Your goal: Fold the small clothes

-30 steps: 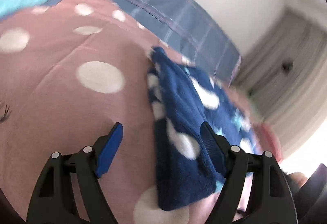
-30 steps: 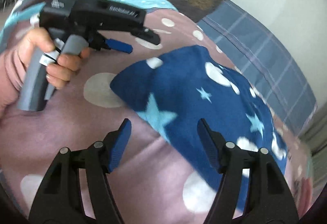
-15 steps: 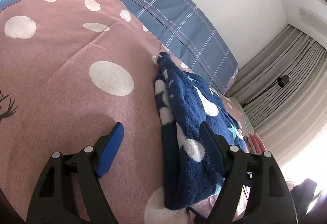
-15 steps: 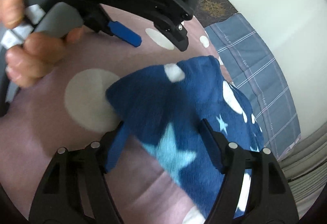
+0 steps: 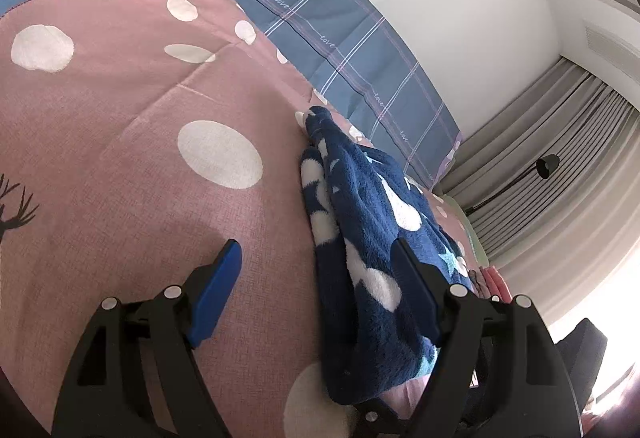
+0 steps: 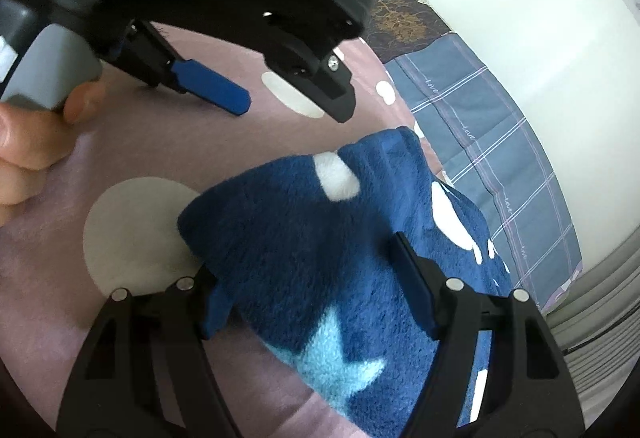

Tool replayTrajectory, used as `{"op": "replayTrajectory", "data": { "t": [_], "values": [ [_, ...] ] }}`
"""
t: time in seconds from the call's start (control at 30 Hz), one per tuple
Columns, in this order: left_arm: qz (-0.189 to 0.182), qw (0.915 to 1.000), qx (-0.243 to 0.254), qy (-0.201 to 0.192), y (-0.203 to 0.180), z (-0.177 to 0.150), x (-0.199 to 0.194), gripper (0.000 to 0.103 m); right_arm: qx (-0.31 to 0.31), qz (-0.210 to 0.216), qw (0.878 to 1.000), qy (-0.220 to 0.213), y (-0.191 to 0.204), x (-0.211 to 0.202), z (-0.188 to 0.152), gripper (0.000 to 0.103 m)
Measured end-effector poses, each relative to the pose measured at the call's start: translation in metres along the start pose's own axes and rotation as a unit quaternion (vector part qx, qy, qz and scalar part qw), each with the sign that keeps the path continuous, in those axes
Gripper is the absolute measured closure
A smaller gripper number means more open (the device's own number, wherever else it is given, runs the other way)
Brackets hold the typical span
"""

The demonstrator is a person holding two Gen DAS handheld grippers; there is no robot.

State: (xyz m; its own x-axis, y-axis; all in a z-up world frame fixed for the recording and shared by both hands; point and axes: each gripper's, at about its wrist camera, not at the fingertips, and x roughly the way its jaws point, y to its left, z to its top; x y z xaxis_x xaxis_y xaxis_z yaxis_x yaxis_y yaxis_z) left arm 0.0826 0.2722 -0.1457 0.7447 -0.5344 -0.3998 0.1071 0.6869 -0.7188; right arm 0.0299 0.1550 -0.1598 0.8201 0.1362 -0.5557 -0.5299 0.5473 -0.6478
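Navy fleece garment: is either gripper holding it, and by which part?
Neither. Both sets of jaws stand open: the right gripper straddles the navy fleece garment at its corner.

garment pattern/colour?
Navy fleece garment with white blobs and light-blue stars; clearest in the right wrist view.

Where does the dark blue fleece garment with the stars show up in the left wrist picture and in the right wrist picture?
Left wrist view: the blue fleece garment lies right of centre on the pink dotted bedspread, running down past the right finger.
Right wrist view: the garment fills the centre and lower right, between the open fingers of the right gripper.
Shared landmark: the blue plaid cloth beyond the garment by the wall.
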Motion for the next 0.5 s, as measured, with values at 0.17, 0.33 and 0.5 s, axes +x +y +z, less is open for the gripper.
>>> {"op": "replayTrajectory", "data": {
  "t": [0.17, 0.33, 0.5],
  "values": [
    [-0.004, 1.0000, -0.004, 0.001, 0.000, 0.000, 0.000, 0.026, -0.024, -0.031, 0.999, -0.021, 0.007, -0.008, -0.005, 0.049],
    [-0.005, 1.0000, -0.007, 0.002, 0.001, 0.000, 0.000, 0.026, -0.027, -0.027, 0.999, -0.018, 0.010, -0.015, -0.007, 0.049],
    [-0.015, 0.9998, -0.010, 0.004, 0.001, 0.001, 0.003, 0.025, -0.004, -0.011, 1.000, -0.009, 0.007, -0.007, -0.003, 0.046]
  ]
}}
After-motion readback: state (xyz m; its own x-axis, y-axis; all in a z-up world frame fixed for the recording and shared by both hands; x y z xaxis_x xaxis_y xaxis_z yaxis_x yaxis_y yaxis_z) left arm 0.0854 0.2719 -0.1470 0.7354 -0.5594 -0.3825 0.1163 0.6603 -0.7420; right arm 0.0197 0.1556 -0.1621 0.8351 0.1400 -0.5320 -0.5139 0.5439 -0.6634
